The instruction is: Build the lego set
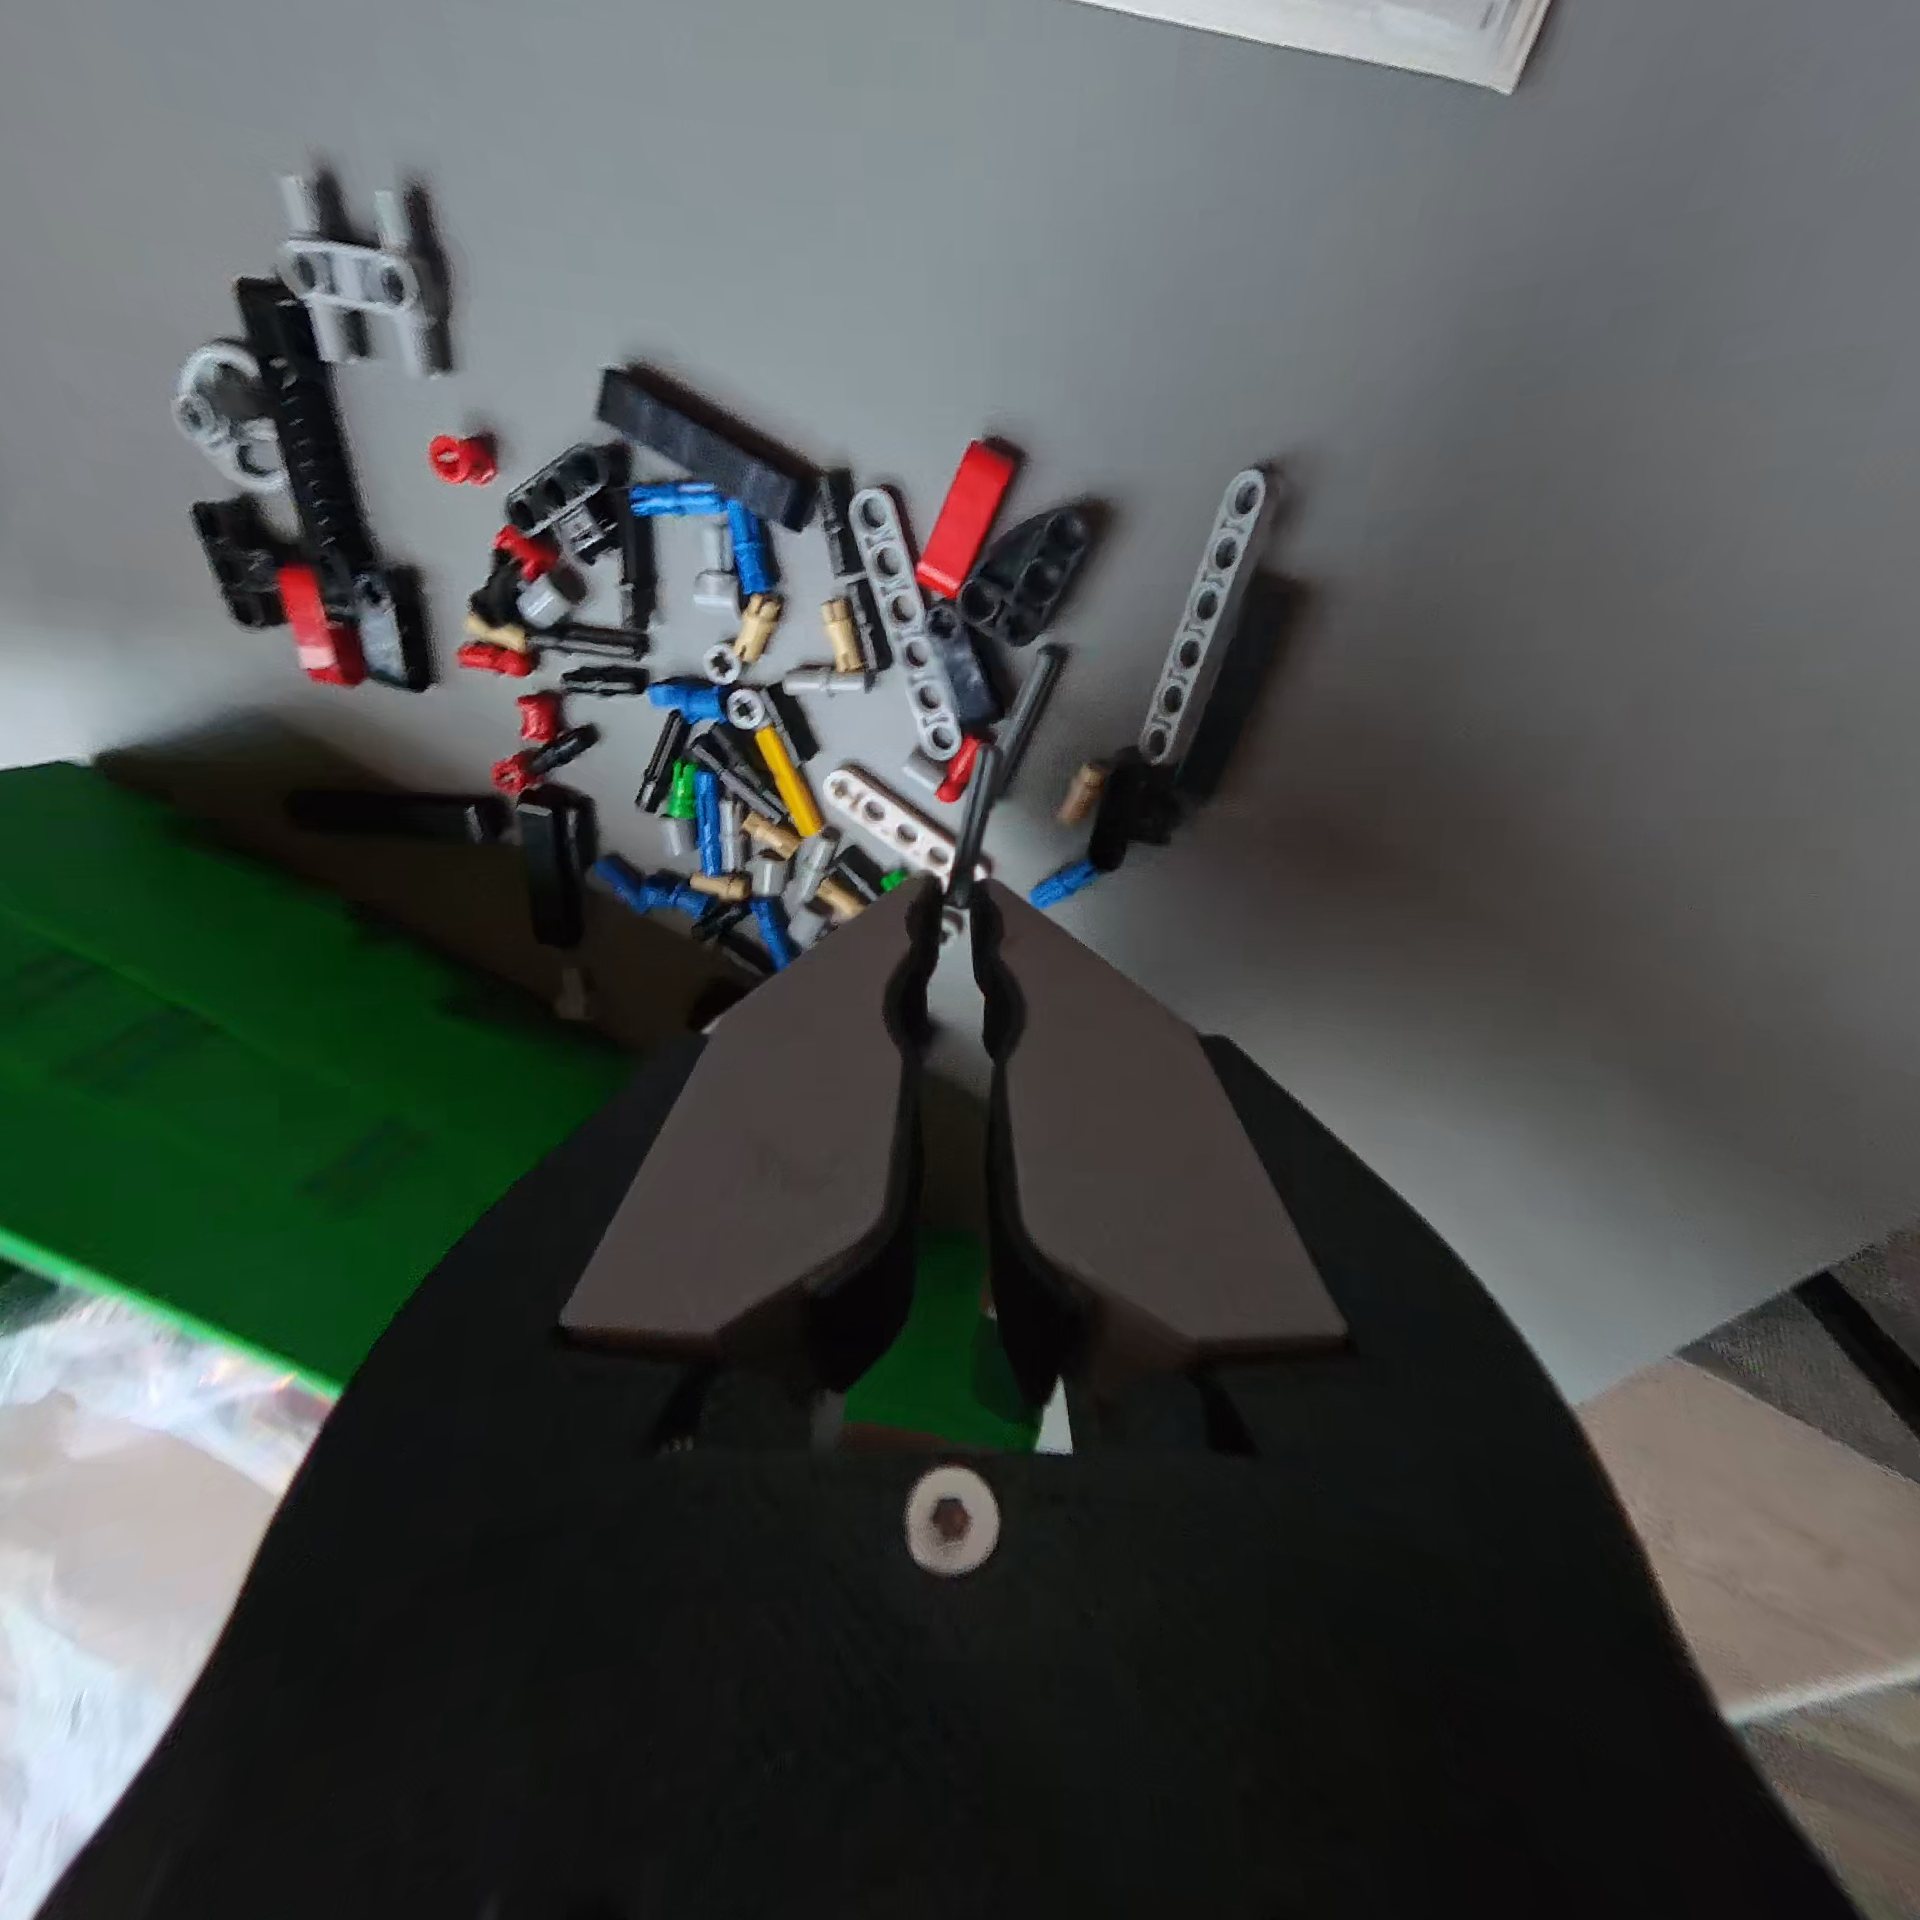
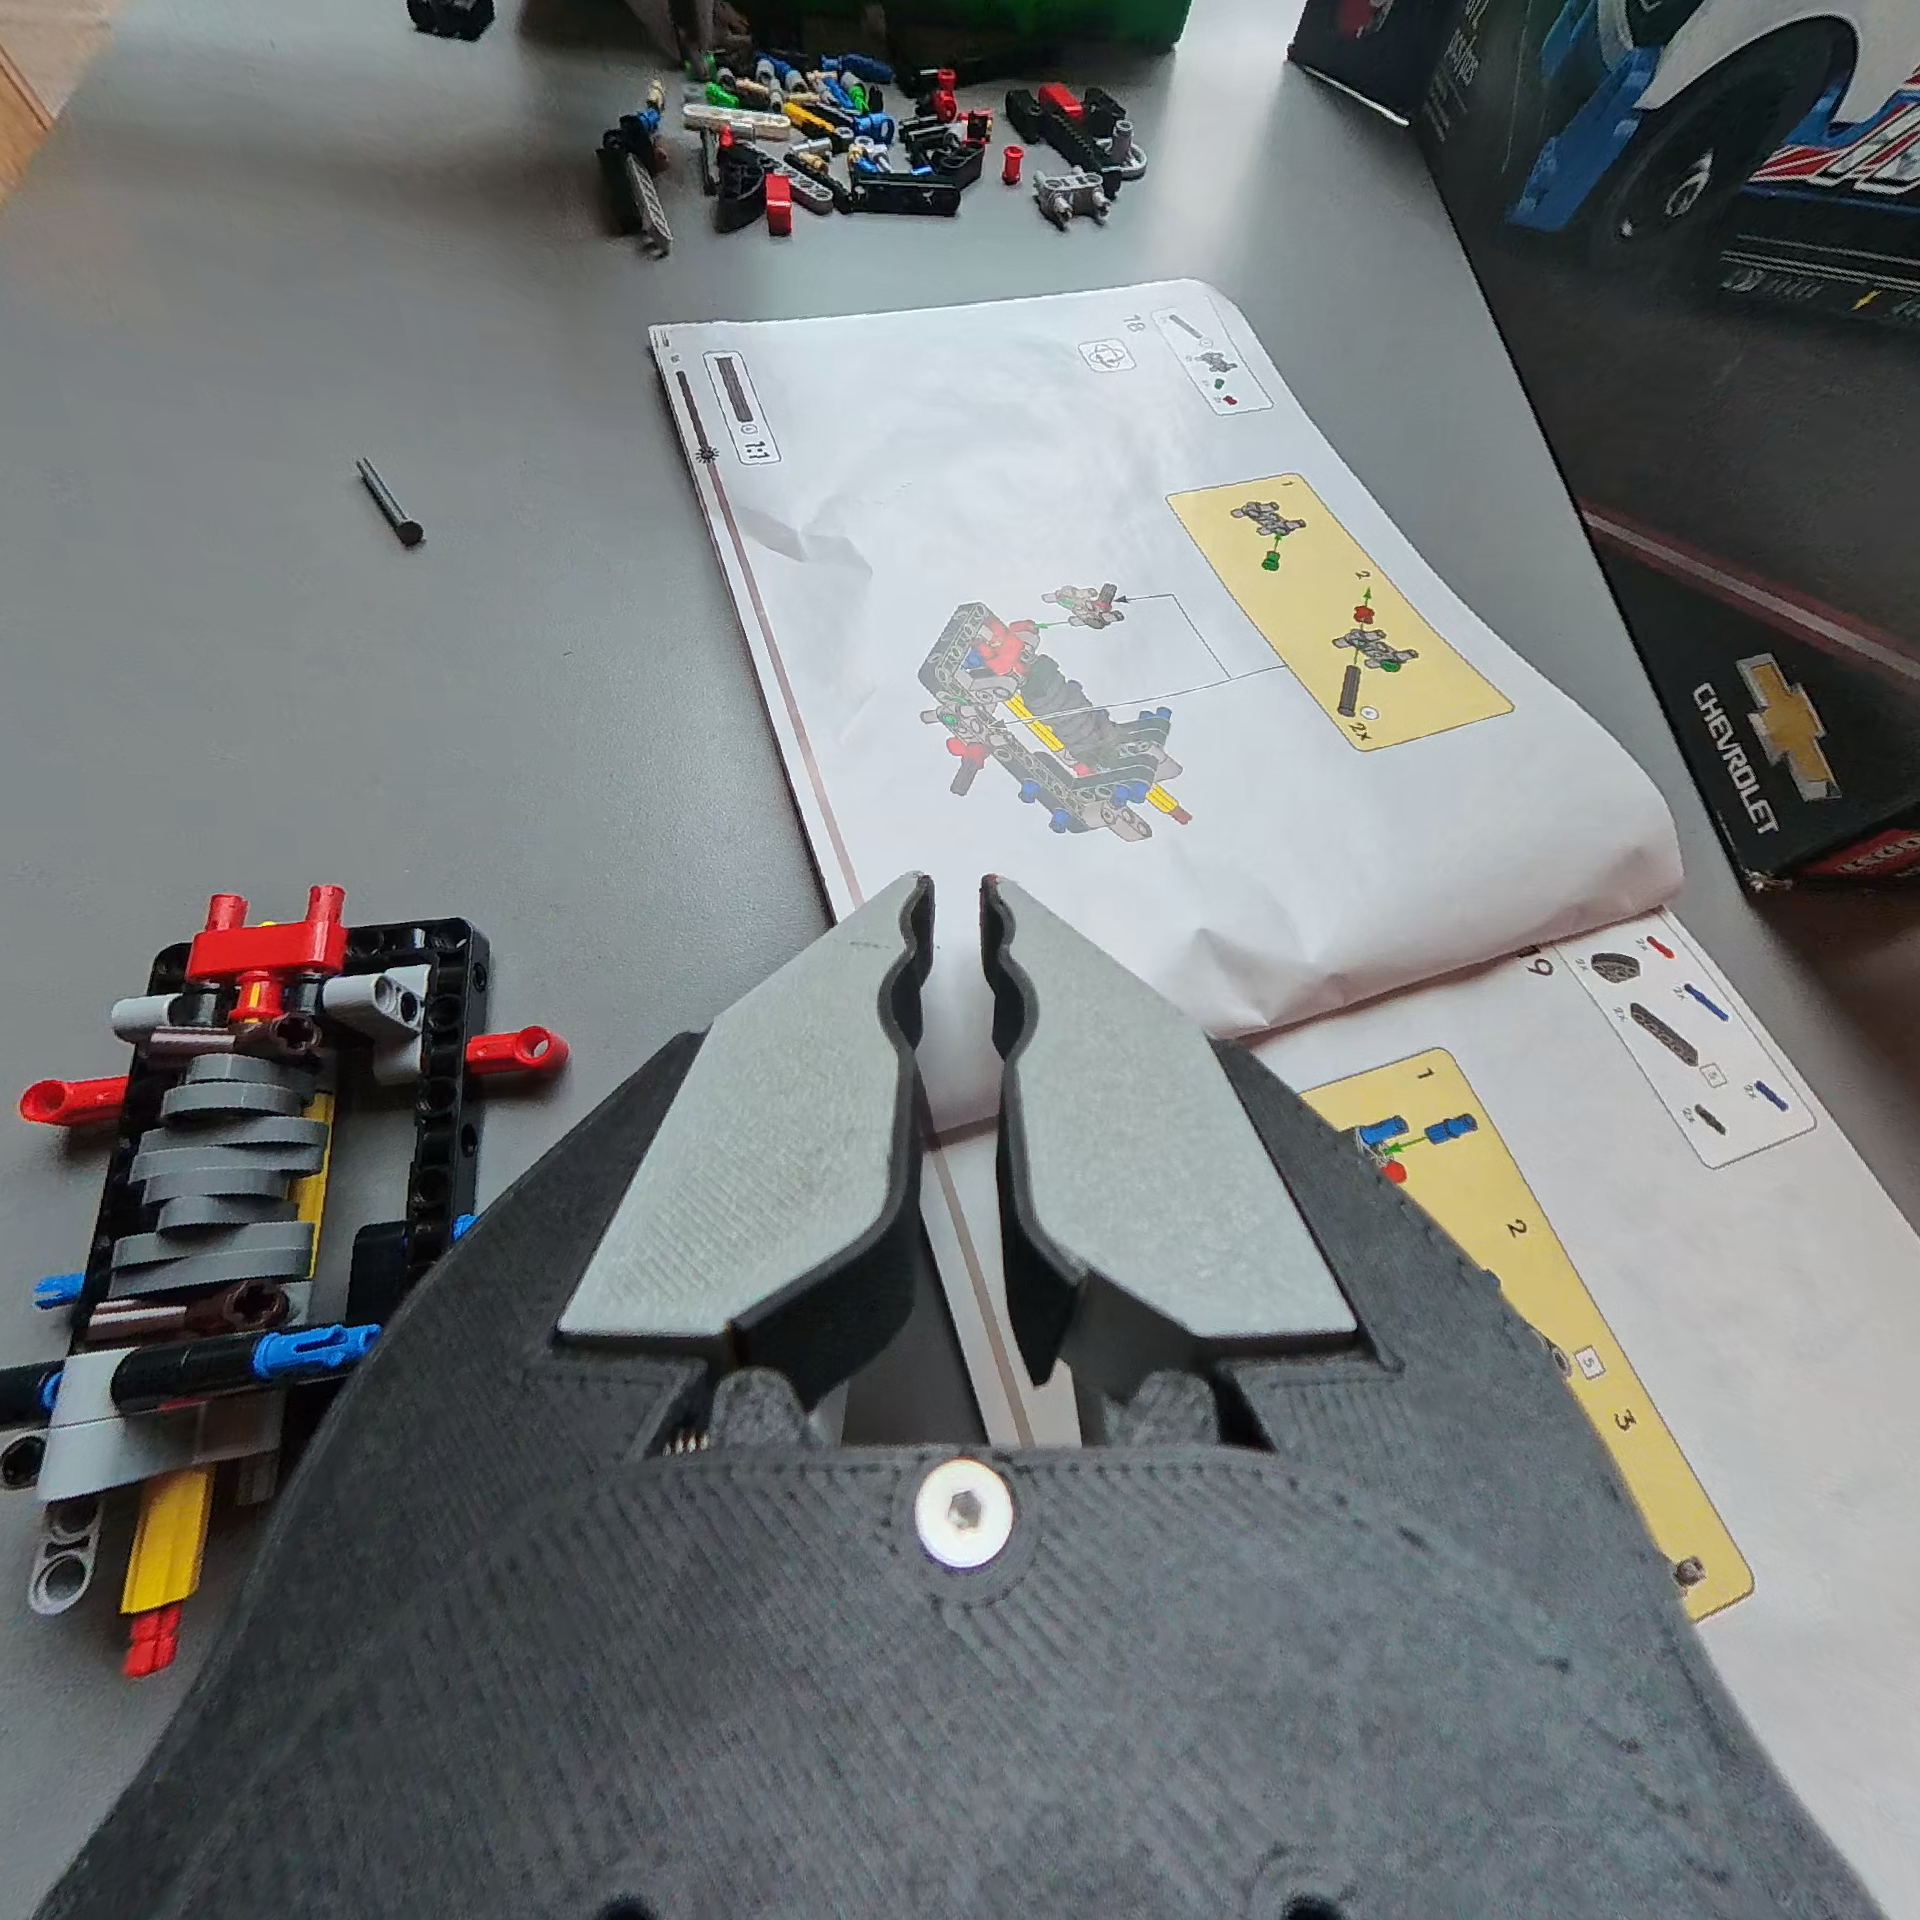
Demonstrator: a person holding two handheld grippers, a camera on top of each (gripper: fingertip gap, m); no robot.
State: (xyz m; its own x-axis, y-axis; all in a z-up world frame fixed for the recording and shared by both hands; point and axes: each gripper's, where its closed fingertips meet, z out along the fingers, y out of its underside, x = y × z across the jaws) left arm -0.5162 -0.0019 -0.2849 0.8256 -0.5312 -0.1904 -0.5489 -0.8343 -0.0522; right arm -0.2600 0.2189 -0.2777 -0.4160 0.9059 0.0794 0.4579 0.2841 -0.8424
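Note:
My left gripper point(image 1: 954, 891) is shut on a thin black axle point(image 1: 977, 810) that sticks out forward from its tips, above the near edge of a pile of loose Lego Technic parts point(image 1: 727, 665). The view is blurred. My right gripper point(image 2: 956, 894) has its jaws drawn nearly together with nothing between them, and hovers over the open instruction booklet point(image 2: 1039, 499). A part-built frame point(image 2: 270, 1143), black with grey, red, yellow and blue pieces, lies on the grey table to its left. The parts pile also shows far off in the right wrist view point(image 2: 831, 135).
A green box point(image 1: 208, 1039) lies left of the pile, with a clear plastic bag point(image 1: 104, 1455) beyond it. A single black pin point(image 2: 390, 504) lies alone on the table. The dark set box point(image 2: 1714, 364) stands at the right. A small black, grey and red subassembly point(image 1: 312, 499) lies left of the pile. One gripper's finger ends stand about 35 cm off the other's.

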